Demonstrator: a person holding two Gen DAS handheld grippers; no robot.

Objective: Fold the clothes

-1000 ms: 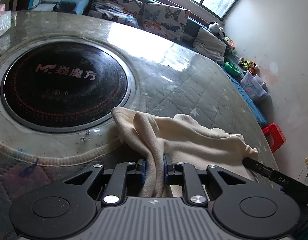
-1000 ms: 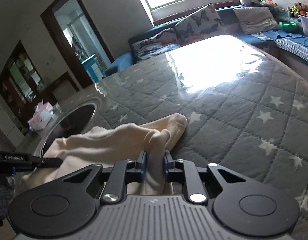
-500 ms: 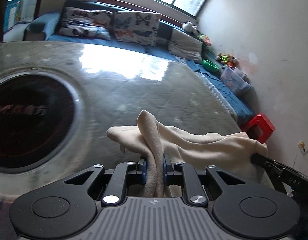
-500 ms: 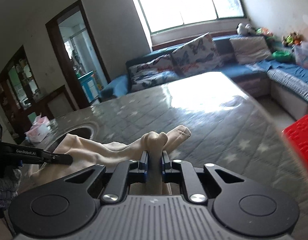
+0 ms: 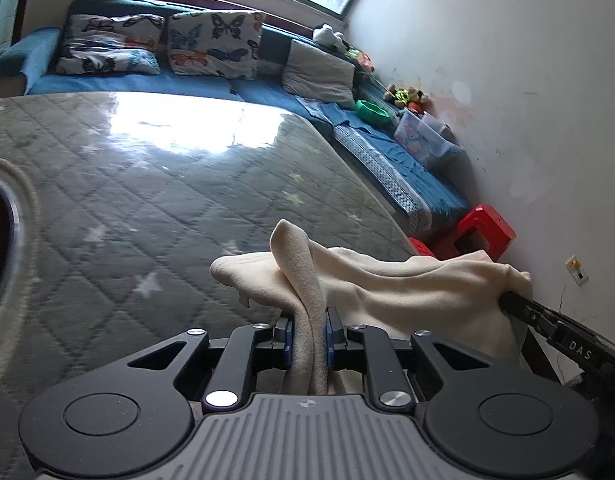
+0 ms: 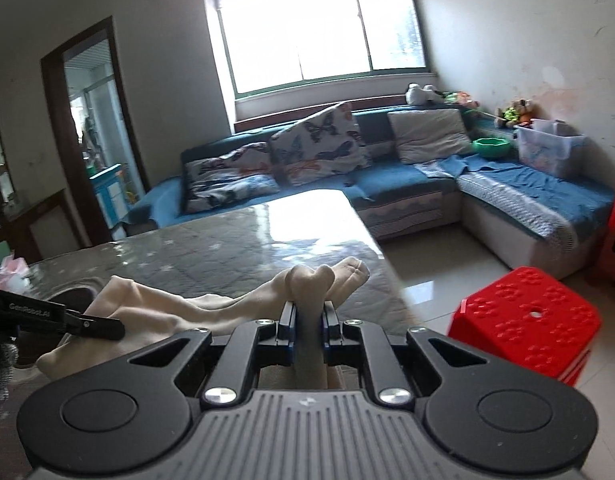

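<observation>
Left wrist: cream garment [image 5: 387, 280] pinched between left gripper [image 5: 307, 334] fingers.

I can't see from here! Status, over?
Left gripper shut on cloth. Right gripper shut on cloth too. Cloth bunched between them. Nothing in the way.

Quilted star-print table cover [image 5: 155, 200]; blue corner sofa [image 6: 507, 188] with butterfly cushions [image 6: 315, 148]; red stool [image 6: 523, 324] on tiled floor; green bowl [image 6: 490, 147].
</observation>
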